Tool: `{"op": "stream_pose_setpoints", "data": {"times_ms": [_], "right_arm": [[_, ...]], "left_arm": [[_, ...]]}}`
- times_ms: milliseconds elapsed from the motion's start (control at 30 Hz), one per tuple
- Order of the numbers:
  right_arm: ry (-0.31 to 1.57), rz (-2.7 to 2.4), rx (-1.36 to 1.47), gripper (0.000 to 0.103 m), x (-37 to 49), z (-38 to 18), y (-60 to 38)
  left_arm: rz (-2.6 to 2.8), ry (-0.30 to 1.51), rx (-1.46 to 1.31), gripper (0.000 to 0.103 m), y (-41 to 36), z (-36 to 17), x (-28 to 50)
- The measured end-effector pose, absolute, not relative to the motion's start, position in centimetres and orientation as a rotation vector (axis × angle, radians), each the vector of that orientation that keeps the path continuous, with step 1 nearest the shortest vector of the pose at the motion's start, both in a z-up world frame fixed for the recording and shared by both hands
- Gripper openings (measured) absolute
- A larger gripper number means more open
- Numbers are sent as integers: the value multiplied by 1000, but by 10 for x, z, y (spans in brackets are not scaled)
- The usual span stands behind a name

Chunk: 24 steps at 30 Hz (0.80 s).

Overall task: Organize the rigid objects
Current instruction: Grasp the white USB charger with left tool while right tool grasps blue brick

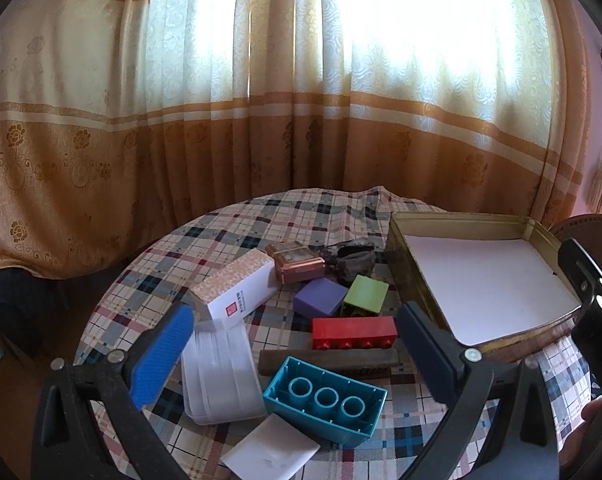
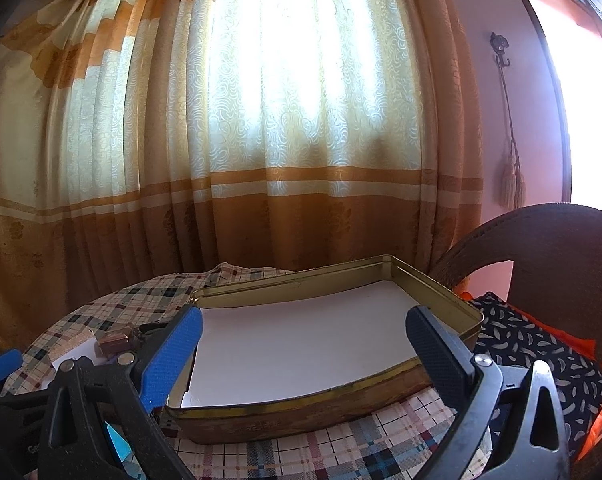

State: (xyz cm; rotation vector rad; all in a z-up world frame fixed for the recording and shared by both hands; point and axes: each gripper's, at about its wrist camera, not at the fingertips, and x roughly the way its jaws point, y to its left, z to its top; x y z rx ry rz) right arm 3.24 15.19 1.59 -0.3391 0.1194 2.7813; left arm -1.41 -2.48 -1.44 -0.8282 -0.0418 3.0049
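Teal hollow plastic building brick (image 1: 325,402) lies nearest, loose on the plaid-clothed surface (image 1: 237,220); both jaws spread, empty; paper-lined gold rectangular tin (image 2: 321,344) waits alongside, presumably to receive it

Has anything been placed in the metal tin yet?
No: the metal tin holds only its white liner, while the blocks, such as the red block, lie on the table beside it.

A plaid tablecloth (image 1: 237,224) lay under red (image 1: 353,332), teal (image 1: 325,400), purple (image 1: 320,297) and green (image 1: 367,294) plastic blocks. The gold rectangular tin (image 2: 441,284) was lined white (curtains (image 2: 261,120) cream and orange).
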Motion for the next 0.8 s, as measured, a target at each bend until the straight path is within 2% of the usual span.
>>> {"op": "stream_pose_setpoints", "data": {"times_ms": [200, 300, 400, 467, 533, 800], "right_arm": [[151, 2883, -434, 102, 30, 14, 148], [136, 2947, -517, 102, 30, 12, 138], [98, 3017, -601, 93, 31, 9, 122], [65, 3060, -700, 78, 27, 5, 110], [56, 3107, -822, 72, 22, -1, 99], [-5, 3212, -1261, 72, -3, -21, 57]], "left_arm": [[2994, 31, -909, 103, -39, -17, -14], [2983, -40, -954, 103, -69, -15, -11], [3026, -93, -974, 103, -99, -11, -7], [3046, -113, -997, 103, -118, -8, -7], [3054, -112, -1007, 99, -128, -6, -5], [2970, 12, -1011, 98, -135, -7, 10]]}}
